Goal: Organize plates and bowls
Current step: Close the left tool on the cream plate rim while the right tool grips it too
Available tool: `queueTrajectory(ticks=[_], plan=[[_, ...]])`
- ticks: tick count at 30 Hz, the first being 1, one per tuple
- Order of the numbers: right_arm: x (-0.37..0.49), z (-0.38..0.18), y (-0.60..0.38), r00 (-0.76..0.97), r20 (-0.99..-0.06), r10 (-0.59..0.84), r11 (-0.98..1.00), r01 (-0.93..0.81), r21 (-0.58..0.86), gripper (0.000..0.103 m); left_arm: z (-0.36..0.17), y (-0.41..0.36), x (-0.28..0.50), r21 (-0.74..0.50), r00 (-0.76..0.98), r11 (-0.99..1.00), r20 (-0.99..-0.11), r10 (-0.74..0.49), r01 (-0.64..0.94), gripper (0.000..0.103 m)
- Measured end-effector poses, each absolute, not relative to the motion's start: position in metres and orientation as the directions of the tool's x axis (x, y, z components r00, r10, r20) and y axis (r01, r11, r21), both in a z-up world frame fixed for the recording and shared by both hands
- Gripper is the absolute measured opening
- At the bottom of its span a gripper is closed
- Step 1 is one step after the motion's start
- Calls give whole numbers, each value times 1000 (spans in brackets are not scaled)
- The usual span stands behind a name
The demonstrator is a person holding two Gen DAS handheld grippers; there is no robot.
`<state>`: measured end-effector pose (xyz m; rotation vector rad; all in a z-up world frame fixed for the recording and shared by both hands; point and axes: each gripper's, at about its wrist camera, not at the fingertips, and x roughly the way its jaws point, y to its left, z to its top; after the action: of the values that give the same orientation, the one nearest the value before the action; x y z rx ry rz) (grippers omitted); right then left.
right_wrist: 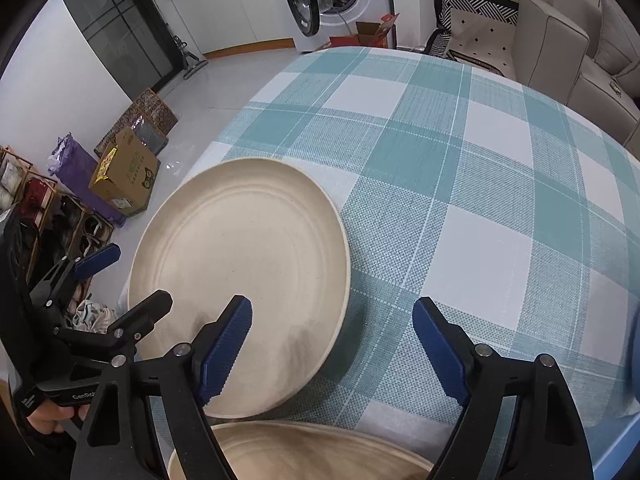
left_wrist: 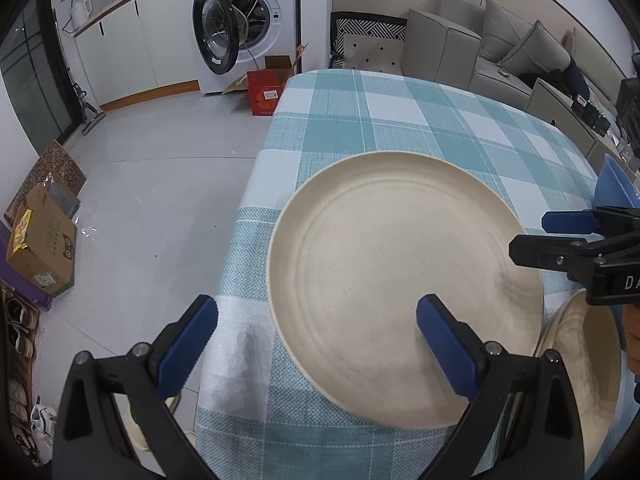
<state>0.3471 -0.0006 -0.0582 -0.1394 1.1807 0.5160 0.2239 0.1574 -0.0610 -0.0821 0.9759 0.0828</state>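
Observation:
A large cream plate (left_wrist: 404, 288) lies flat near the left edge of the checked tablecloth; it also shows in the right wrist view (right_wrist: 240, 280). My left gripper (left_wrist: 316, 344) is open, its jaws spanning the plate's near left rim, one over the plate and one past the table edge. My right gripper (right_wrist: 332, 344) is open and empty, its left finger over the plate's near edge; it enters the left wrist view from the right (left_wrist: 532, 236). A second cream plate (right_wrist: 304, 452) lies close below the right gripper, also in the left wrist view (left_wrist: 584, 372). A blue bowl (left_wrist: 614, 188) sits at the right.
The teal and white checked tablecloth (right_wrist: 480, 184) covers the table. Its left edge drops to a grey floor (left_wrist: 152, 184). Cardboard boxes (left_wrist: 44, 248), a washing machine (left_wrist: 248, 20) and a grey sofa (left_wrist: 500, 48) stand beyond the table.

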Motion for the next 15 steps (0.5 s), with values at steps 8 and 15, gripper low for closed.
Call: queueTrajectory(ticks=[8,15], plan=[[353,-68,5,260,-918,299,875,-458,155,79,-69,156,227,-45,538,994,-843,14,-97,94],[355,-70,4,255,-921,295,880,-449,158,71,-74,158,229,-55,520,994,-854,3,-96,72]])
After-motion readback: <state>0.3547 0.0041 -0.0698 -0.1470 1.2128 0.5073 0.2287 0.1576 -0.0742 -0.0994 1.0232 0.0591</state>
